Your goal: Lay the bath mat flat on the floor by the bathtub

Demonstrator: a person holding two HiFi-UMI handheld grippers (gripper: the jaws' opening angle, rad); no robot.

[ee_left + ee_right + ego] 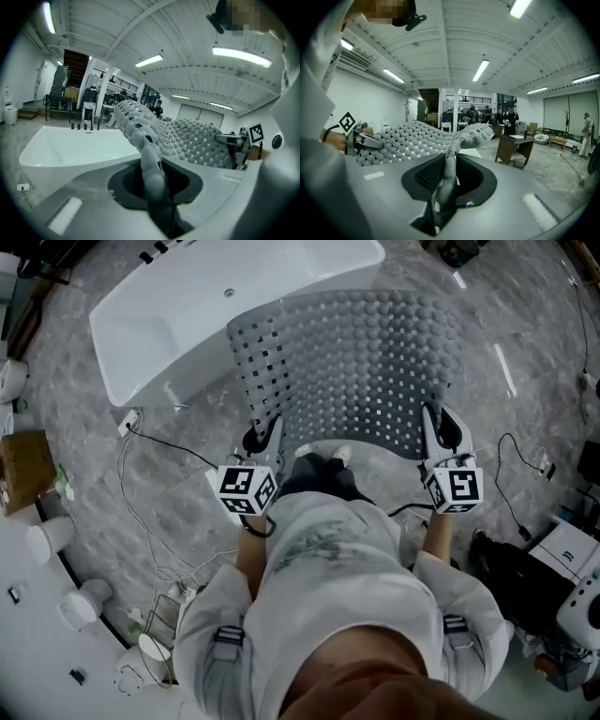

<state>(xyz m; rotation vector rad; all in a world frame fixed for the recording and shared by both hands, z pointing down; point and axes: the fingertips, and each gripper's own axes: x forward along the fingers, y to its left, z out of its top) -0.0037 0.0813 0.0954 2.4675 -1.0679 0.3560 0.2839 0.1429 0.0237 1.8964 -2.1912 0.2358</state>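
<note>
Mat (347, 362) edge pinched in narrow-set fingers of left gripper (265, 434); right gripper (439, 427) same; rest stretched between both.

One bath mat (347, 362), one bathtub (178, 315), one left gripper (265, 430), one right gripper (434, 420).

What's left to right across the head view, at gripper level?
Cardboard box → white plug and cable → left gripper, shut on the bath mat → right gripper, shut on the same near edge → black cable.
</note>
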